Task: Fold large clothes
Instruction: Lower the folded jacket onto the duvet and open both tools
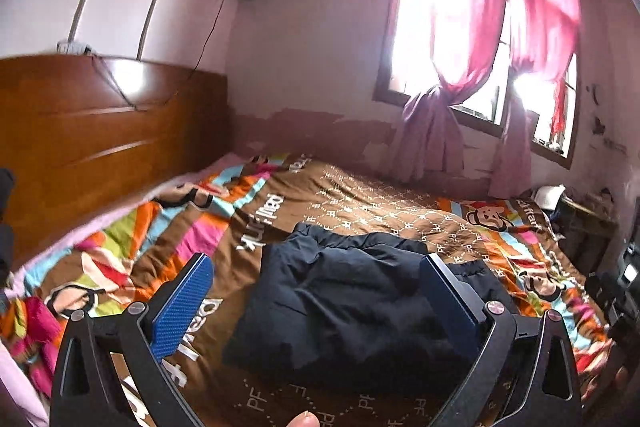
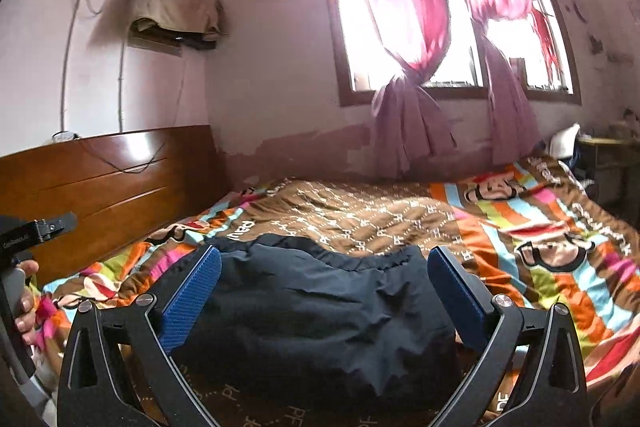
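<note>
A dark navy garment lies folded into a compact bundle on the bed's colourful quilt. It also shows in the right wrist view. My left gripper is open and empty, held above the near side of the bundle, its blue pads wide apart. My right gripper is open and empty too, just above the bundle's near edge. The left gripper's body and the hand on it show at the left edge of the right wrist view.
A wooden headboard stands to the left. A window with pink curtains is on the far wall. A dark cluttered stand sits past the bed's right end. The quilt spreads around the garment.
</note>
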A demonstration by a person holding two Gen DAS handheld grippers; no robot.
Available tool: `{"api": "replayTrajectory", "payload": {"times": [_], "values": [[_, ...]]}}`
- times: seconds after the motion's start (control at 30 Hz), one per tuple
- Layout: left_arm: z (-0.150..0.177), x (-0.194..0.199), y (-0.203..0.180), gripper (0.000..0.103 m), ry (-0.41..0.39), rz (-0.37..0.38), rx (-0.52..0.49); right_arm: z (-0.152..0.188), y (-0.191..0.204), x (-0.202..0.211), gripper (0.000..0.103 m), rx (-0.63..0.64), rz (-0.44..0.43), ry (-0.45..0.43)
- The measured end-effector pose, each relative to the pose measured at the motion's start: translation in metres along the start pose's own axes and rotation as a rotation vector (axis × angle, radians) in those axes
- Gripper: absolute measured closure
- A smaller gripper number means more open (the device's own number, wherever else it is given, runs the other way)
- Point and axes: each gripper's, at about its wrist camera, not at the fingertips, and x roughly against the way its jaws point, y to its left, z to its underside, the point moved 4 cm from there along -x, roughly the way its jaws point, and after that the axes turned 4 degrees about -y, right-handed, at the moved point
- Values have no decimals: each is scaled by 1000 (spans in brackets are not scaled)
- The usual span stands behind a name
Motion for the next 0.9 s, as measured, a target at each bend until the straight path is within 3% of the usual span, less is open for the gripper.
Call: {"api": "replayTrajectory", "payload": {"times": [0.17,0.37,0.9], "values": [[4,21,-9,0,-19,-4,-31,-1,16,17,1,15,-32,-8],[11,41,-11,0,18,-27,-62,1,26,37,1,32,-47,1],[32,92,-25,0,-16,-29,-113,18,32,86,1,15,-89,-6]]}}
